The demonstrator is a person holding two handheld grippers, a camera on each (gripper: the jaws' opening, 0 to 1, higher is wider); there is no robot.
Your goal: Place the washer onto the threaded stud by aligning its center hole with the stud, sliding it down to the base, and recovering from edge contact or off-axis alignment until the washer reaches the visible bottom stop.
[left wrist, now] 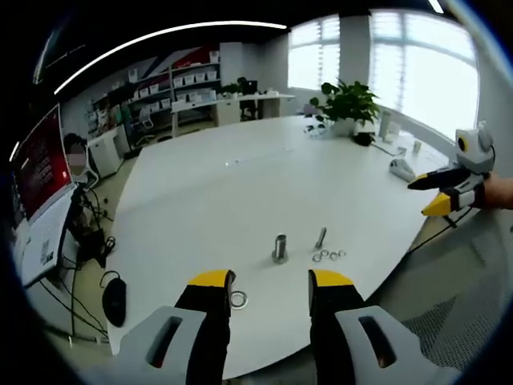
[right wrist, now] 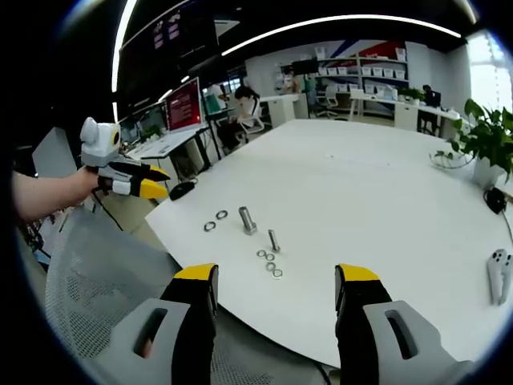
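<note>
A thick threaded stud (left wrist: 279, 247) (right wrist: 248, 220) stands upright near the front edge of the white table (left wrist: 240, 184) (right wrist: 361, 184). A thinner bolt (left wrist: 321, 238) (right wrist: 273, 240) stands beside it, with several small washers (left wrist: 329, 256) (right wrist: 269, 263) lying at its foot. Two larger washers (right wrist: 215, 220) lie flat by the thick stud; one large washer (left wrist: 238, 300) shows beside my left jaw. My left gripper (left wrist: 271, 281) (right wrist: 132, 180) is open, empty, and held off the table edge. My right gripper (right wrist: 276, 274) (left wrist: 445, 192) is also open and empty, short of the table.
A potted plant (left wrist: 349, 103) (right wrist: 485, 140) and a white controller (right wrist: 498, 277) sit on the table's far side. A mesh chair (right wrist: 88, 281) is below the right gripper. Monitors (right wrist: 183, 106), desks and shelves line the room behind.
</note>
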